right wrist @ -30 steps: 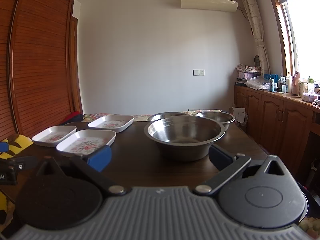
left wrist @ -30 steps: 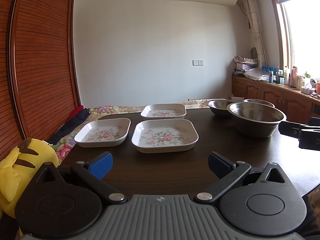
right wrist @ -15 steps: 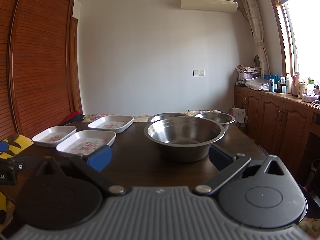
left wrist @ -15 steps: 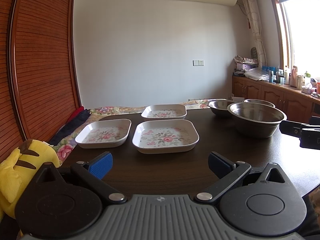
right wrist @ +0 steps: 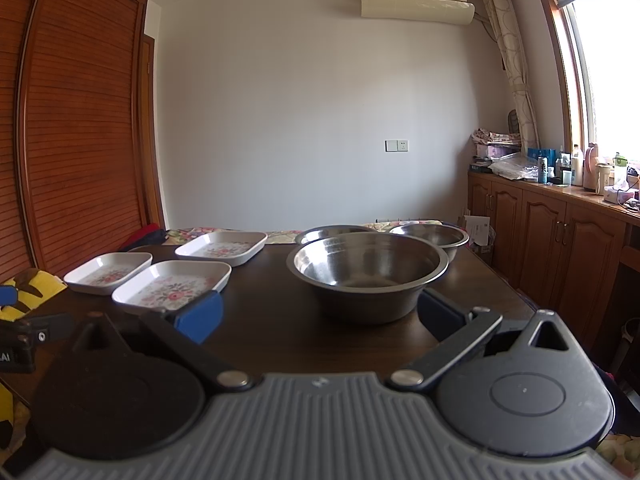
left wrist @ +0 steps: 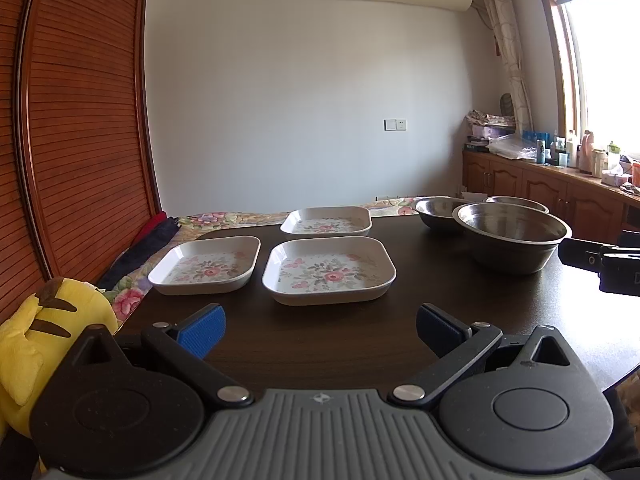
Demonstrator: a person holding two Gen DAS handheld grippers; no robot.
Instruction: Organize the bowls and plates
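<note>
Nothing is looking sorted yet: three flowered plates (left wrist: pixel 330 270) are lying singly on the left of the surface (left wrist: pixel 320 344), three steel bowls (right wrist: pixel 370 268) are sitting separately to the right. Both the left hand-held gripper (left wrist: pixel 320 326) and the right hand-held gripper (right wrist: pixel 318 314) are hovering spread and empty.

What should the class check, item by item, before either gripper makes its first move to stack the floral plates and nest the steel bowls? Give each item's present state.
1. Left gripper open and empty: ok.
2. Right gripper open and empty: ok.
3. Nearest floral plate lies flat ahead of the left gripper, nothing on it: ok.
4. Large steel bowl upright and empty, ahead of the right gripper: ok.
5. The three plates lie apart, none overlapping: ok.
6. The two smaller bowls behind the large bowl touching each other or it: cannot tell.
</note>
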